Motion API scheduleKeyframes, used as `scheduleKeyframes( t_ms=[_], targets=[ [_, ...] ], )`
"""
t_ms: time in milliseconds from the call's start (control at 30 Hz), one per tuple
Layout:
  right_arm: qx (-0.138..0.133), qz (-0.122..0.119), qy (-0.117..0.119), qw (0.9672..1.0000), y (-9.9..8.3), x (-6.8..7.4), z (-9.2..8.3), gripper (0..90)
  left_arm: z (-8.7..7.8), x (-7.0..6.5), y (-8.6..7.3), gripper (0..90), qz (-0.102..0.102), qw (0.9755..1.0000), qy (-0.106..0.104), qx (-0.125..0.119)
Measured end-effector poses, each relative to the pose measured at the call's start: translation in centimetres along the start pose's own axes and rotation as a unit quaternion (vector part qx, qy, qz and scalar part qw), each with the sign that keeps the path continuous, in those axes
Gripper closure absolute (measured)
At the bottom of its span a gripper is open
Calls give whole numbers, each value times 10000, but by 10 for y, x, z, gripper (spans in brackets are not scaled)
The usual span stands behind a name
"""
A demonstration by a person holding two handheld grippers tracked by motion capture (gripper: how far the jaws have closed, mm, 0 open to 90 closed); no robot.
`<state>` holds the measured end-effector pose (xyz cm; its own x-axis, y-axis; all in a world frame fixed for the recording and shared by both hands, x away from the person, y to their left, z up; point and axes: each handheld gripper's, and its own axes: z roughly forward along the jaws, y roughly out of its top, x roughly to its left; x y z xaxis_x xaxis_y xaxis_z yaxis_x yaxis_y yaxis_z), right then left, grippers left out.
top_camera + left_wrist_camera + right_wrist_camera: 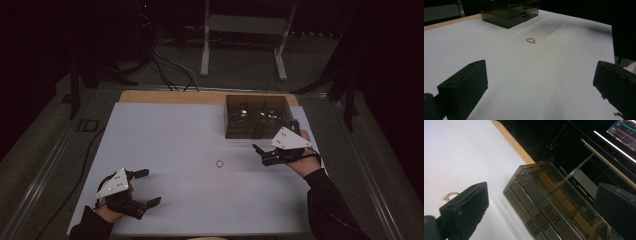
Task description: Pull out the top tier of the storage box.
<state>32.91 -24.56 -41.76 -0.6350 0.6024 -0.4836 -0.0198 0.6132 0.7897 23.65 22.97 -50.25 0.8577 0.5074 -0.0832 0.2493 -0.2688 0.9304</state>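
White table (165, 150) holds ring (219, 163) in middle, dark drawer box (255, 117) at far right. L gripper (145, 187) wide apart, empty. R gripper (261, 152) beside box, also wide, empty.

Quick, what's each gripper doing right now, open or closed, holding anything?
Left gripper: open, holding nothing.
Right gripper: open, holding nothing, beside the drawer box.

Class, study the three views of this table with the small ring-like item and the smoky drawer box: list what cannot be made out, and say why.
- Bracelet: too small in the high view to tell chain from ring; in the right gripper view its own jaw covers most of it.
- Drawer box: contents unreadable through dark tinted walls; cut off by the bottom edge in the right gripper view.
- Right gripper: jaw gap unclear in the high view, dark against the hand.
- Left gripper: jaws apart, nothing between.
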Motion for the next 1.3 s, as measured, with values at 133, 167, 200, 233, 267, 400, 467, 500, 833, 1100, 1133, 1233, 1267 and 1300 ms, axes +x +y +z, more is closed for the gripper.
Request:
scheduleKeyframes(
  t_ms=[133, 167, 200, 233, 267, 400, 467, 500, 833, 1100, 1133, 1233, 1267, 1300],
  targets=[
    [119, -109, -52, 9999, -2, -1, 6, 0, 0, 0, 0, 11, -2, 10000, -1, -16],
    [142, -140, -64, 9998, -3, -1, 7, 0, 0, 0, 0, 11, 3, 10000, 5, -3],
    [171, -159, -86, 9997, -3, -1, 8, 0, 0, 0, 0, 11, -1, 10000, 9, -14],
    [171, -179, -131, 9996, -4, -1, 9, 0, 0, 0, 0, 11, 3, 10000, 22, -21],
    [178, -148, -142, 9996, -5, -2, 10, 0, 0, 0, 0, 11, 6, 10000, 26, -18],
    [284, -129, -156, 9994, -9, -5, 15, 0, 1, -1, 0, 11, 8, 10000, 0, 8],
    [337, -188, -203, 9990, -11, -5, 16, 0, 0, -1, 1, 11, 22, 10000, 3, -16],
    [363, -210, -222, 9989, -12, -6, 17, 0, 0, -1, 0, 11, 17, 10000, 1, -10],
    [708, -515, -471, 9950, -24, -7, 29, 0, 0, -1, 1, 11, 4, 10000, -18, -19],
    [990, -765, -498, 9909, -34, -2, 40, 0, 0, -1, 0, 11, -11, 10000, -16, 7],
    [1037, -780, -498, 9903, -35, -2, 41, 3, 1, -1, 0, 11, -7, 10000, -11, 18],
    [1124, -866, -519, 9885, -38, -1, 44, 24, 1, 0, 0, 11, -7, 10000, -13, -19],
    [1149, -881, -516, 9881, -39, -1, 45, 24, 1, 0, 0, 11, -12, 10000, -9, -5],
    [1187, -904, -530, 9874, -40, -1, 45, 24, 1, 0, 0, 11, -11, 10000, -6, 28]
  ],
)
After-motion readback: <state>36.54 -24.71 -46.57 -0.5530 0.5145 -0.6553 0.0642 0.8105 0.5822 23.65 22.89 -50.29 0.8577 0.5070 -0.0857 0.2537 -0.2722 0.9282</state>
